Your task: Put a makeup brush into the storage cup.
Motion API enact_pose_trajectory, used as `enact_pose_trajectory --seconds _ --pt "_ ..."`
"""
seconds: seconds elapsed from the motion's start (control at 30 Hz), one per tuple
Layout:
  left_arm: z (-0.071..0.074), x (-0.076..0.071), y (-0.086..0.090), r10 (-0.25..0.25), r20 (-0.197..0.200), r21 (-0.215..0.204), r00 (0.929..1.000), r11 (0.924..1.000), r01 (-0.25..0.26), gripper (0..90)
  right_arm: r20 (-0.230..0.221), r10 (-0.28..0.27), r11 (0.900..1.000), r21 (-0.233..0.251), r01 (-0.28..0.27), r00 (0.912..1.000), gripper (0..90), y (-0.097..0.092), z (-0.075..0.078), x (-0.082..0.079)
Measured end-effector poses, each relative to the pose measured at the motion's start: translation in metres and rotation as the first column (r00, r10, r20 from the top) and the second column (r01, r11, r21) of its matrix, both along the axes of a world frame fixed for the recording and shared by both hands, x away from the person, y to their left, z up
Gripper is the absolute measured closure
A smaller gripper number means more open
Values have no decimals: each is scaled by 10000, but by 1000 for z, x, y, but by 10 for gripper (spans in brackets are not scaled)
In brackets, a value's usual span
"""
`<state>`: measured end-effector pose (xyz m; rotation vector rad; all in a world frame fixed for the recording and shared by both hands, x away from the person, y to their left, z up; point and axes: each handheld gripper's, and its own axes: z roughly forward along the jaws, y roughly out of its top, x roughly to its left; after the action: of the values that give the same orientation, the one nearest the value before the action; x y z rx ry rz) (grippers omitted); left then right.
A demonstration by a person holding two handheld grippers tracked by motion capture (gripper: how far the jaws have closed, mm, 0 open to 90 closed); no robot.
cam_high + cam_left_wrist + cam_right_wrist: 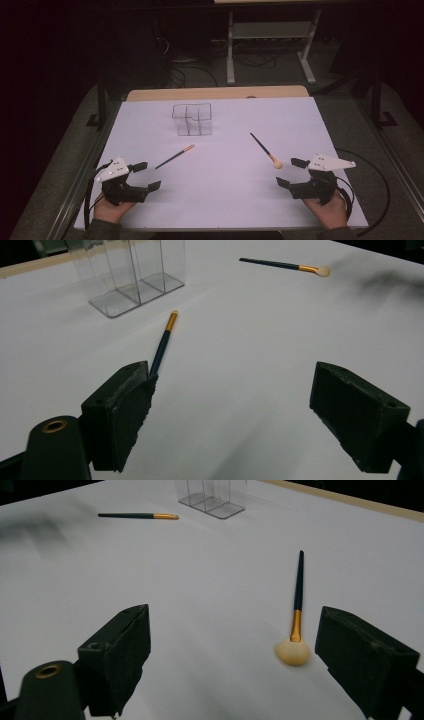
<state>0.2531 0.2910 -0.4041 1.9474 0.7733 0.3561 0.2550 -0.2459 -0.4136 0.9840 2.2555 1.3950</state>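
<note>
A thin dark brush with an orange ferrule [175, 156] lies left of centre on the white table [220, 200]. Its handle end points at my left gripper [149, 175], which is open and holds nothing. In the left gripper view the thin brush [164, 342] runs up from beside the left jaw. A dark brush with a fluffy cream head [265, 150] lies right of centre. Its head rests just ahead of my open right gripper [290, 172]. In the right gripper view the fluffy brush [298, 600] lies close to the right jaw, apart from it.
A clear plastic organizer [192, 119] with several compartments stands upright at the back centre of the table. A wooden strip [215, 93] runs along the far edge. Beyond it are a dark floor, cables and a metal stand [270, 45].
</note>
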Motion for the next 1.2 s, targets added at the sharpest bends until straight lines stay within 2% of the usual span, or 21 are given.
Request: enact_pose_trajectory --seconds 0.17,0.43,0.57,0.73,0.97,1.2 --pt "0 1 -2 -142 -76 58 9999 9999 142 162 -151 50 10000 24 -50 9999 140 -1 -3 1" --pt "-1 2 -4 -65 -128 -17 9999 10000 65 163 -194 84 9999 140 -81 9998 139 -3 -3 3" --pt "0 1 -2 -139 -103 93 9999 9999 140 163 -107 74 9999 94 -73 9999 139 -2 -2 2" --pt "1 -1 2 -94 -81 -69 9999 9999 93 172 -89 84 10000 18 -84 9999 139 0 -1 2" --pt "2 -1 1 -176 -58 -68 9998 9998 176 171 -85 44 10000 39 -44 10000 140 0 0 1" --pt "3 1 1 -234 -108 91 9997 9997 235 172 -64 28 10000 95 -28 10000 140 1 1 1"
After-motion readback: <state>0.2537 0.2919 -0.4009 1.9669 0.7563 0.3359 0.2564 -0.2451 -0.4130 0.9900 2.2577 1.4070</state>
